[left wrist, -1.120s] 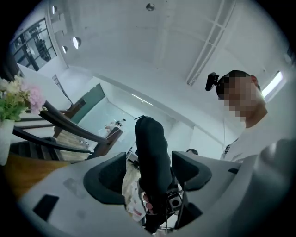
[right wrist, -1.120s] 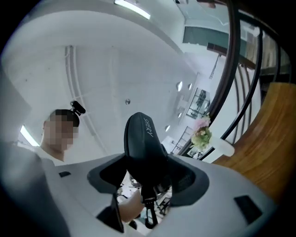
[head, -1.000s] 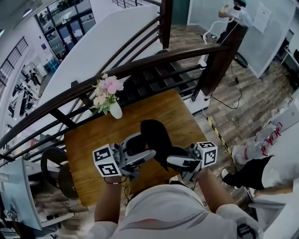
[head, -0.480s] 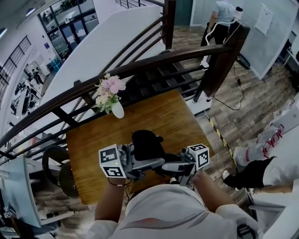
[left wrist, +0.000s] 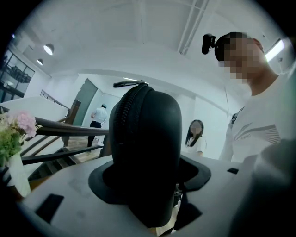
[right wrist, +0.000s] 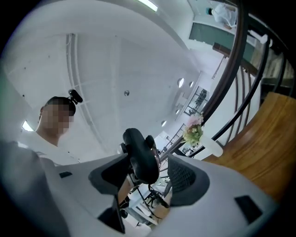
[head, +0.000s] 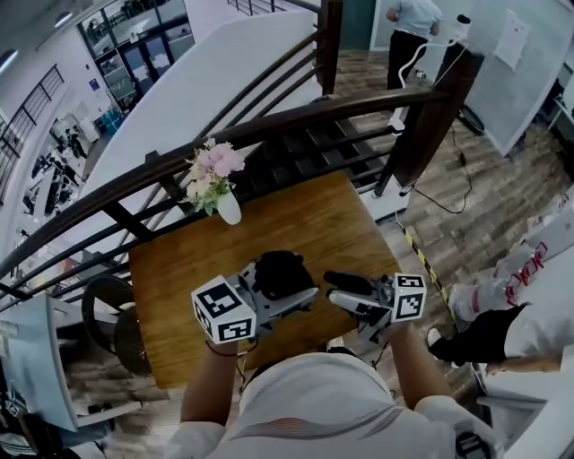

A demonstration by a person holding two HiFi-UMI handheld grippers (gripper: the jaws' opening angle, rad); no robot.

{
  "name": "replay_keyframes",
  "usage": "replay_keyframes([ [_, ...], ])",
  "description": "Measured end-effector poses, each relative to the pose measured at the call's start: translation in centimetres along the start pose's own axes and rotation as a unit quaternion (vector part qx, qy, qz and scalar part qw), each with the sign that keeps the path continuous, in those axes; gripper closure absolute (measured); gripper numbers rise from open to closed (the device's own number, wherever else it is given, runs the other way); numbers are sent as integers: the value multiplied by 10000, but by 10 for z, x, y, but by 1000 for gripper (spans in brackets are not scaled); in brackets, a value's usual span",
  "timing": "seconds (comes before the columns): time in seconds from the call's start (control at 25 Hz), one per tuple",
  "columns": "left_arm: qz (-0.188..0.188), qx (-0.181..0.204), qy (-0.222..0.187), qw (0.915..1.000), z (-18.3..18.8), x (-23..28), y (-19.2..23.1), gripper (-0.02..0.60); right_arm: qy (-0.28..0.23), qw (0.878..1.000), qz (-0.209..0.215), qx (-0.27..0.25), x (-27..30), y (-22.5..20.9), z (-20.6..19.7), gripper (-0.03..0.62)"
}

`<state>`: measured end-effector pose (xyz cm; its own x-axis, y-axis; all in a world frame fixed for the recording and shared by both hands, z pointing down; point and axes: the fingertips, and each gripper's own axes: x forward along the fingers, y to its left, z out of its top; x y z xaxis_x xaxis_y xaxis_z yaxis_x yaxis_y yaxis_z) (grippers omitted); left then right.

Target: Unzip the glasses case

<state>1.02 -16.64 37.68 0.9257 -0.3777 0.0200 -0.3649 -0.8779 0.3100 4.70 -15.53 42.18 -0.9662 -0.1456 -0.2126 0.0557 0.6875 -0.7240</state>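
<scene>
The black glasses case [head: 280,271] hangs in the air above the near part of the wooden table [head: 305,220]. My left gripper [head: 287,289] is shut on it, and its jaws are closing a little. In the left gripper view the case [left wrist: 150,152] stands upright between the jaws of my left gripper [left wrist: 148,178]; the zip [left wrist: 124,113] runs up its left side and the pull [left wrist: 130,84] sticks out at the top. My right gripper [head: 332,287] sits just right of the case, apart from it, jaws closing on nothing. From my right gripper [right wrist: 148,180] the case [right wrist: 140,155] shows end-on a little ahead.
A white vase of pink flowers [head: 213,179] stands at the table's far left corner. A dark railing [head: 296,121] and stairs run behind the table. A person's legs [head: 502,327] are at the right, and another person [head: 408,27] stands far back.
Both grippers were together at the case. The right one has since drawn off to the right. The case stays in the left gripper and looks shorter, turned more end-on.
</scene>
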Motion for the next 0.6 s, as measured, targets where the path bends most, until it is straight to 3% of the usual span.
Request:
replay_keyframes([
  [0.12, 365, 345, 495, 9975, -16, 3, 8, 304, -136, 9980, -385, -485, -12, -3, 21, 318],
  [0.2, 693, 855, 1026, 9886, -32, 5, 14, 304, -68, 9910, -753, -1100, -13, 0, 32, 336],
  [0.28, 983, 1348, 1524, 9741, -46, 7, 20, 304, 194, 9746, -1165, -1902, -9, 7, 38, 362],
  [0.4, 1282, 1792, 2010, 9545, -61, 9, 27, 302, 789, 9373, -1501, -3046, 5, 23, 41, 394],
  [0.48, 1516, 2066, 2337, 9379, -72, 7, 34, 302, 1135, 9205, -1507, -3422, 15, 33, 38, 408],
  [0.6, 1917, 2768, 2935, 8947, -84, 1, 47, 302, 1544, 8999, -1537, -3778, 29, 41, 34, 410],
])
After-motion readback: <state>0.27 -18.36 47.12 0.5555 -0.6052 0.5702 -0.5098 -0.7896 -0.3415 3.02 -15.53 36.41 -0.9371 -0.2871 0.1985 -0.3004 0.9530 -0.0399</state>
